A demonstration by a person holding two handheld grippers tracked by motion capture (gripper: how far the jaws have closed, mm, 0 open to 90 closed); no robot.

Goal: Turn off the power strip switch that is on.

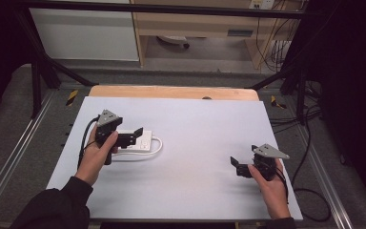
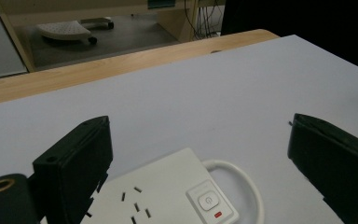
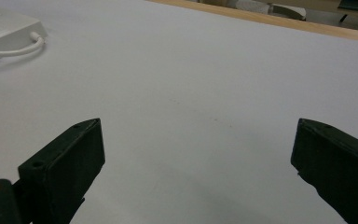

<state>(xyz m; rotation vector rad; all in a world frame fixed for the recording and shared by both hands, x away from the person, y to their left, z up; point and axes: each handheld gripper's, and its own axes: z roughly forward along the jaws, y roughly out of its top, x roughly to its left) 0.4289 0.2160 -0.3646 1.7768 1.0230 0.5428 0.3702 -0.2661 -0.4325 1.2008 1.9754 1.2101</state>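
White, flat power strip (image 2: 168,196) with rounded corners, several socket slots, a square power button and a small red mark beside it; white cable (image 2: 242,182) looped at one end. Lying on the left part of the pale table sheet (image 1: 195,143). Left gripper (image 1: 132,136) poised just above it, jaws spread wide, apparently touching nothing. Right gripper (image 1: 238,166) well apart at the sheet's right, jaws likewise wide over bare surface, holding nothing.
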